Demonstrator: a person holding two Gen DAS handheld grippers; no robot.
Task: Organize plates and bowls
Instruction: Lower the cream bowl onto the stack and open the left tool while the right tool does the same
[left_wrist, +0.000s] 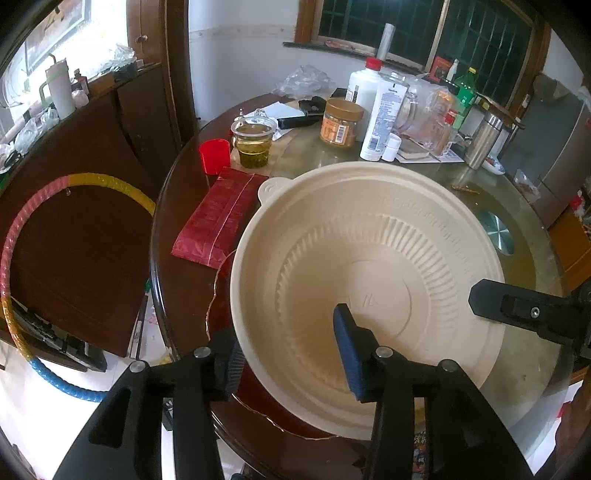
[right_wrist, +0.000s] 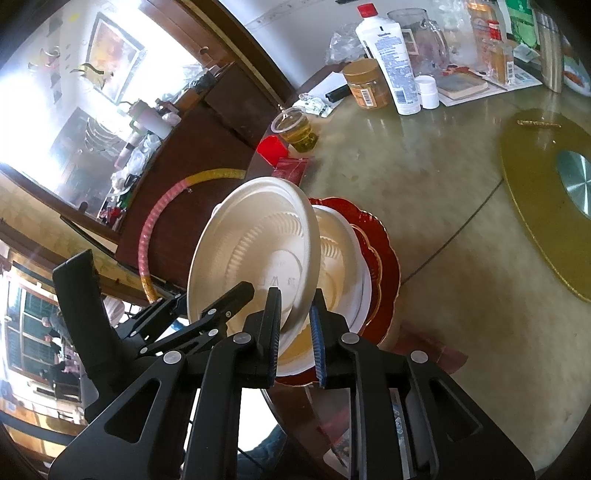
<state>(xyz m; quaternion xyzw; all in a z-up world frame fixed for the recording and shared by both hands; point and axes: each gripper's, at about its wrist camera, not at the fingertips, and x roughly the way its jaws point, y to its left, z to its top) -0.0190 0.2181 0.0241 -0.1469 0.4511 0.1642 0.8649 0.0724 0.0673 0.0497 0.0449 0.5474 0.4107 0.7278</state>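
Observation:
A cream disposable bowl (left_wrist: 369, 266) fills the left wrist view, tilted on edge. My left gripper (left_wrist: 288, 354) is shut on its near rim, one pad inside, one outside. In the right wrist view the same cream bowl (right_wrist: 255, 240) stands tilted above a second cream bowl (right_wrist: 340, 258) that lies on a red gold-rimmed plate (right_wrist: 388, 258). My right gripper (right_wrist: 295, 332) has its jaws around the tilted bowl's lower rim and looks shut on it. The left gripper (right_wrist: 236, 295) shows at the bowl's left edge.
The round wooden table (right_wrist: 443, 184) carries a red packet (left_wrist: 218, 218), a red cup (left_wrist: 214, 155), a cup of tea (left_wrist: 255, 142), a peanut butter jar (left_wrist: 340, 122), a lotion bottle (left_wrist: 380, 118), a glass pitcher and a gold turntable (right_wrist: 535, 192). A hoop (left_wrist: 22, 229) leans on a cabinet at left.

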